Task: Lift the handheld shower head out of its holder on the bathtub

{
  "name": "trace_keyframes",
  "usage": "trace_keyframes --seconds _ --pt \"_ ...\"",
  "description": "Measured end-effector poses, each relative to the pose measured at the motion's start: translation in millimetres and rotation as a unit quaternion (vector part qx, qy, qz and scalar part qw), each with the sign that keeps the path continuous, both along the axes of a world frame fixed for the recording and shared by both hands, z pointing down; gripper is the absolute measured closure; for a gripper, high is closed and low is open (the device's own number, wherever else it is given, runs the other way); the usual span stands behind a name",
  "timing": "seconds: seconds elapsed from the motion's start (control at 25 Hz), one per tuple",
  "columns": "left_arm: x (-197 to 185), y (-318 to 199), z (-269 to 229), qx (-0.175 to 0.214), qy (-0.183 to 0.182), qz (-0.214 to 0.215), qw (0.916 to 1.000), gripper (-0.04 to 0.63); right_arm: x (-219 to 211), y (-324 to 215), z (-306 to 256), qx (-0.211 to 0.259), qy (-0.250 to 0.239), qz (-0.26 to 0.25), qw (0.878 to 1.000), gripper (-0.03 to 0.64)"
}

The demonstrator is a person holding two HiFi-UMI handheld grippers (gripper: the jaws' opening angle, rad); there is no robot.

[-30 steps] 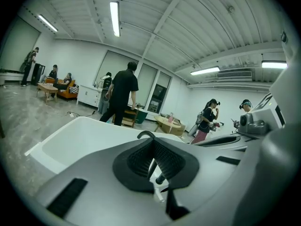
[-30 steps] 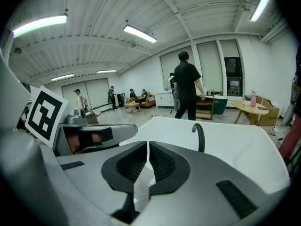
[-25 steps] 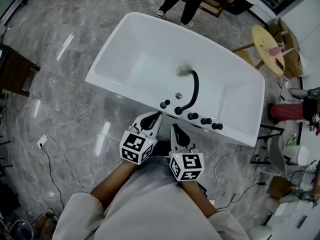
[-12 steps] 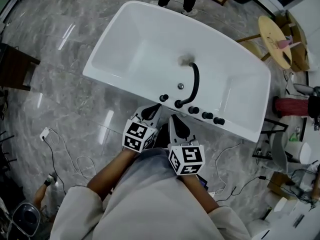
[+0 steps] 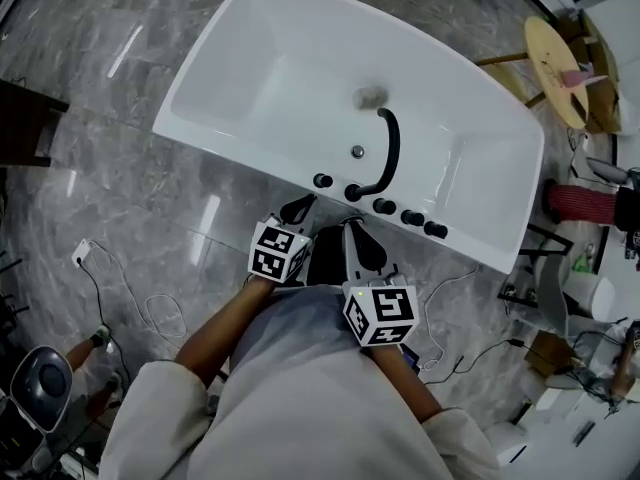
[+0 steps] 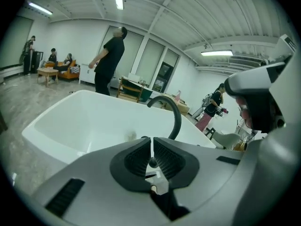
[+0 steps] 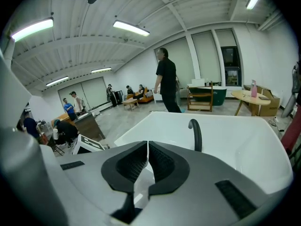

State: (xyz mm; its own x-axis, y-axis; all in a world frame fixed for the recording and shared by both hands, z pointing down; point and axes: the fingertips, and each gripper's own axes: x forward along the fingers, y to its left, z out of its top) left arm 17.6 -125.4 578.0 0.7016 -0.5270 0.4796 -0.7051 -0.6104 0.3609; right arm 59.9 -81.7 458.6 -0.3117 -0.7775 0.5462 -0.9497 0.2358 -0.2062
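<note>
**Both grippers closed and short of the rim; shower head untouched**

The handheld shower head (image 5: 435, 230) is, by my reading, the last black fitting at the right end of the row on the near long rim of the bathtub (image 5: 250, 48). At this size it cannot be told for certain from the knobs (image 5: 412, 216) beside it, and its holder cannot be made out separately. It sits in place on the rim with nothing touching it. Further left along the same rim stand the curved black spout (image 5: 388, 148), arching over the basin, and one more knob (image 5: 322, 181) set apart from the rest.

The right hand-held gripper (image 5: 352, 230) hangs just outside the near rim, below the spout's base, and its jaws are pressed together on nothing. The left hand-held gripper (image 5: 298, 208) is just beside it, near the lone knob, with its jaws likewise together and empty. Both point at the middle stretch of the rim, well left of the shower head, and both hang over the grey marble floor (image 5: 120, 168).

The step in hand looks like the approach, with no grasp made yet. Next, one gripper would need to travel along the near rim toward the right-hand corner; the right one is the nearer. It would then spread its jaws, settle them around the head's body, close, and lift straight up so the head clears the holder. A hose may trail behind, though none is visible.
</note>
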Motion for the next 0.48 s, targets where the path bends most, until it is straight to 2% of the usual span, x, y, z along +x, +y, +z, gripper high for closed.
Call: trace_keyframes --seconds 0.16,0.2,0.36,0.48 --pt "2.6 -3.1 19.6 -0.024 -0.003 -0.008 0.9997 0.583 10.7 -3.0 -0.1 -0.001 0.005 0.003 1.000 0.597" --pt "4.2 -4.9 23.1 -0.027 -0.005 -0.010 0.9996 0.554 13.8 -3.8 0.4 -0.003 0.005 0.005 1.000 0.597" --pt "11.5 -15.0 37.2 -0.027 -0.024 -0.005 0.9993 0.506 22.0 -11.3 1.9 -0.008 0.009 0.005 1.000 0.597" --pt "21.5 -15.2 47.9 -0.044 -0.037 0.009 0.9983 0.476 30.1 -17.2 2.6 -0.011 0.012 0.005 1.000 0.597"
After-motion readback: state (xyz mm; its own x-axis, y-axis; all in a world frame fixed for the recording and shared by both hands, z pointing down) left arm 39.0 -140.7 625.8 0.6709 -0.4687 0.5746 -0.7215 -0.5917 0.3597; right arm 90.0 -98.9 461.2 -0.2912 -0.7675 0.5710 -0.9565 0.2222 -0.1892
